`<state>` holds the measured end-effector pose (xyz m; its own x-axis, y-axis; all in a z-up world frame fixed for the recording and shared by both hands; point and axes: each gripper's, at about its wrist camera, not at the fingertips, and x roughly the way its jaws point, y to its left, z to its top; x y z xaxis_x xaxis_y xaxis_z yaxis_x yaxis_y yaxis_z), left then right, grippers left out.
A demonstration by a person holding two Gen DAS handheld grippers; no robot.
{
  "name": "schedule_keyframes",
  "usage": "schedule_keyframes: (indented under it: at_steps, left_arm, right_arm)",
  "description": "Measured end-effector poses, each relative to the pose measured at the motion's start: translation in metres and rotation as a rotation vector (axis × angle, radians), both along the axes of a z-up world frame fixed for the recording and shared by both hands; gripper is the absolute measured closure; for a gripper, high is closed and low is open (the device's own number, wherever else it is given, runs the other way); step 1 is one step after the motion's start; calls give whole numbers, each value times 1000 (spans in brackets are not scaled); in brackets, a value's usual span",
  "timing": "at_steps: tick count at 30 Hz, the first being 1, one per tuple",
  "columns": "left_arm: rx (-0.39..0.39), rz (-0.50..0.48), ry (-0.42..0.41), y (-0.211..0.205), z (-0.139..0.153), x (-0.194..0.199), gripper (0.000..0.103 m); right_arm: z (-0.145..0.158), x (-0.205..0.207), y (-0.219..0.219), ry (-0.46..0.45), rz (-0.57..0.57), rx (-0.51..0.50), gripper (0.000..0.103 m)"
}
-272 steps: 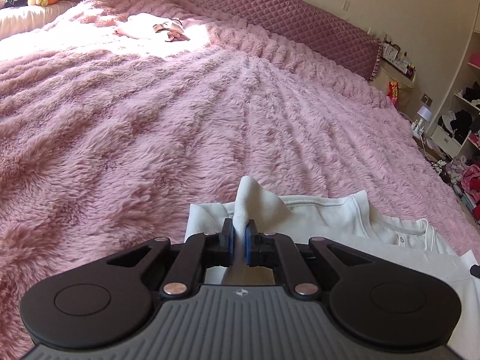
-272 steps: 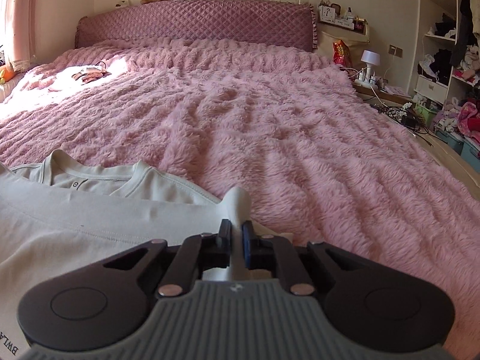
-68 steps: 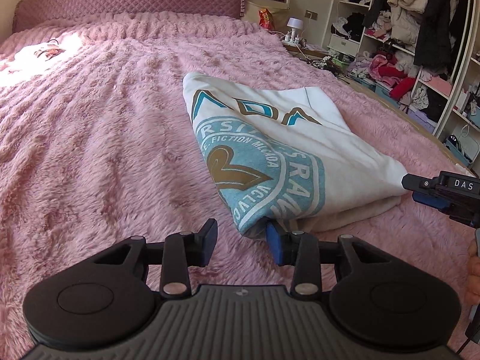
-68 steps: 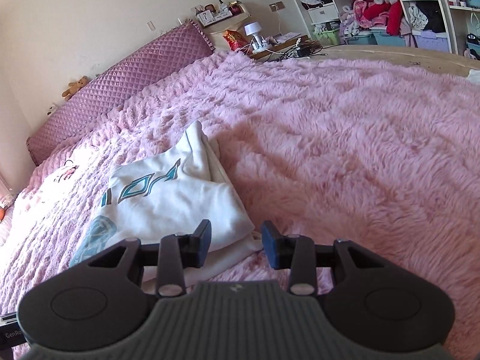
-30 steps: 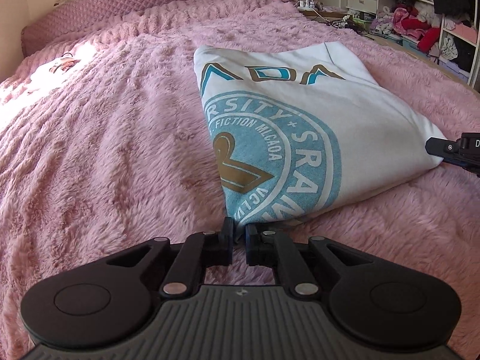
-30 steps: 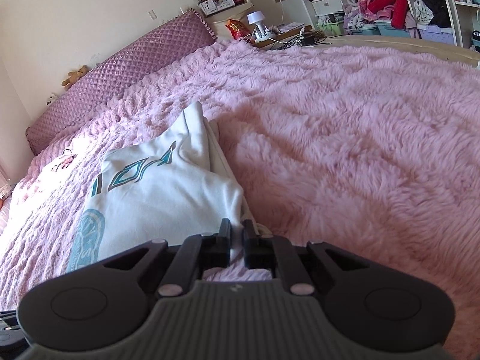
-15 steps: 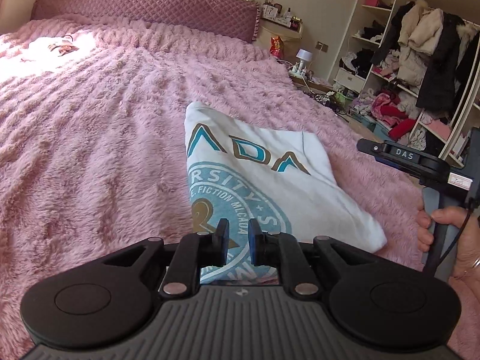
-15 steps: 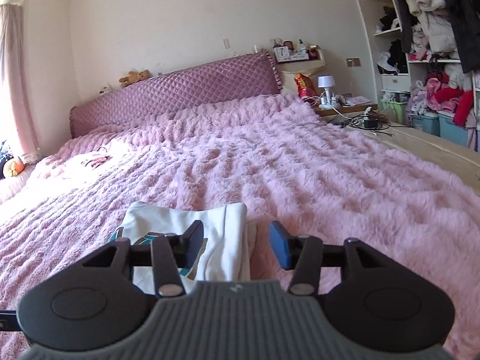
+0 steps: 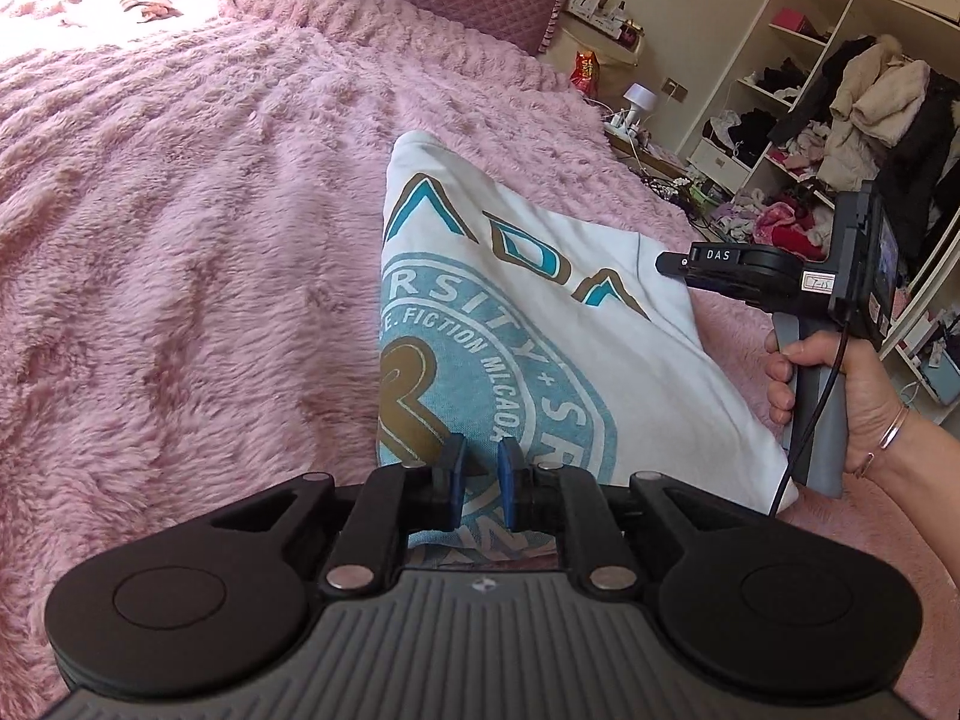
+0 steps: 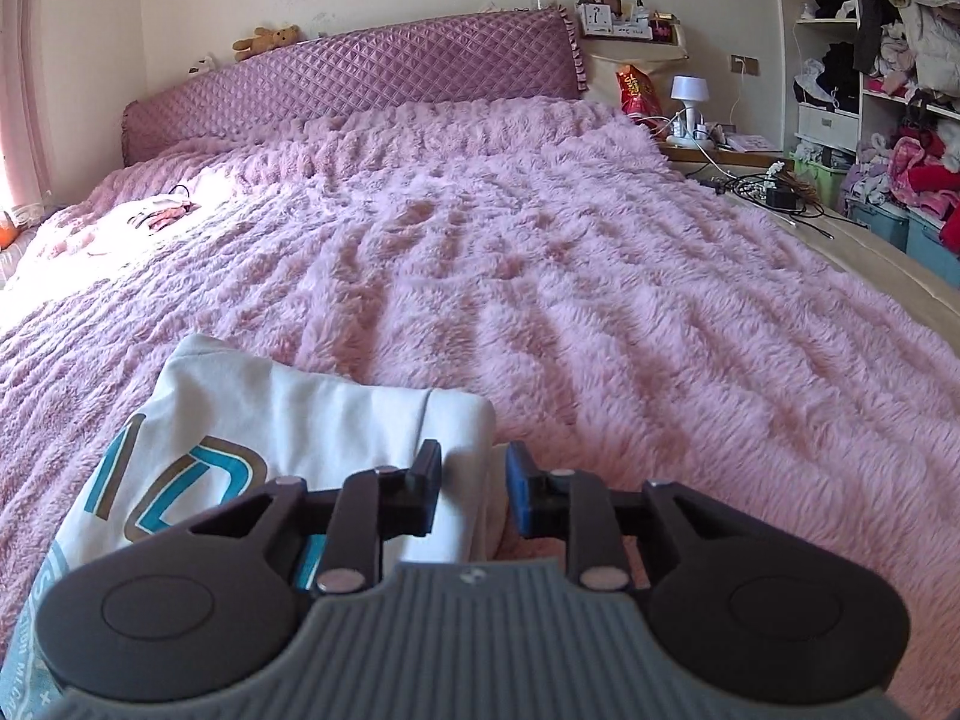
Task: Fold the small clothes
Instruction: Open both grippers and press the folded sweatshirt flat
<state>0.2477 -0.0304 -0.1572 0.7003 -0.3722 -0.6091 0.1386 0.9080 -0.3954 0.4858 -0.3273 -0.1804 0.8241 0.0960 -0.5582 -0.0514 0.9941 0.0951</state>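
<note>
A white shirt [image 9: 540, 300] with a teal round print lies folded on the pink blanket. My left gripper [image 9: 479, 474] hovers over its near printed end, blue pads a little apart, nothing pinched between them. In the left wrist view a hand [image 9: 840, 396] holds my right gripper [image 9: 666, 264] just above the shirt's right edge. In the right wrist view my right gripper [image 10: 474, 480] is closing, its jaws still apart. The shirt's [image 10: 288, 420] folded edge shows in the gap, and the pads do not press on it.
The fluffy pink blanket [image 10: 600, 300] covers the whole bed up to a quilted purple headboard [image 10: 360, 78]. A small garment [image 10: 162, 213] lies in a sun patch far left. To the right stand a nightstand lamp [image 10: 687, 96], cables and shelves of clothes [image 9: 840, 120].
Both grippers have let go of the shirt's near corners and lifted. The right one swung along the shirt's right side, opened wide, then narrowed. The left pads parted slightly.
</note>
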Motion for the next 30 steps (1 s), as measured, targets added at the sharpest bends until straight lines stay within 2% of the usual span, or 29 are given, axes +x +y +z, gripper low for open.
schedule_keyframes:
  at_steps: [1, 2, 9, 11, 14, 17, 20, 22, 25, 27, 30]
  left_arm:
    - [8, -3, -1, -1, -1, 0, 87]
    - [12, -4, -2, -2, -2, -1, 87]
    - [17, -29, -16, -4, -1, 0, 86]
    - [32, -35, -6, -6, -4, 3, 85]
    - [34, -38, 6, -6, -7, 5, 85]
    - [40, -46, 7, -6, -9, 6, 85]
    - [42, -49, 12, -5, -9, 9, 85]
    - [44, -51, 14, -4, -8, 10, 85]
    - [43, -55, 13, -4, -8, 10, 85]
    - [55, -59, 9, -5, -8, 9, 85]
    - [74, -57, 6, -9, -7, 8, 85]
  right_arm:
    - [-2, 4, 2, 15, 7, -6, 96]
    - [-4, 8, 4, 30, 12, -2, 103]
    - [12, 17, 6, -31, -42, -10, 103]
    - [8, 27, 6, 6, -53, -15, 103]
    - [-14, 35, 2, 91, -82, -7, 103]
    - [-24, 32, 1, 89, -79, -11, 103]
    - [-22, 31, 0, 80, -76, -9, 101]
    - [-11, 20, -4, 49, -78, 5, 73]
    - [9, -13, -13, 19, -32, 63, 74]
    - [20, -52, -15, 5, -10, 78, 74]
    - [24, -110, -19, 35, 10, 130, 74]
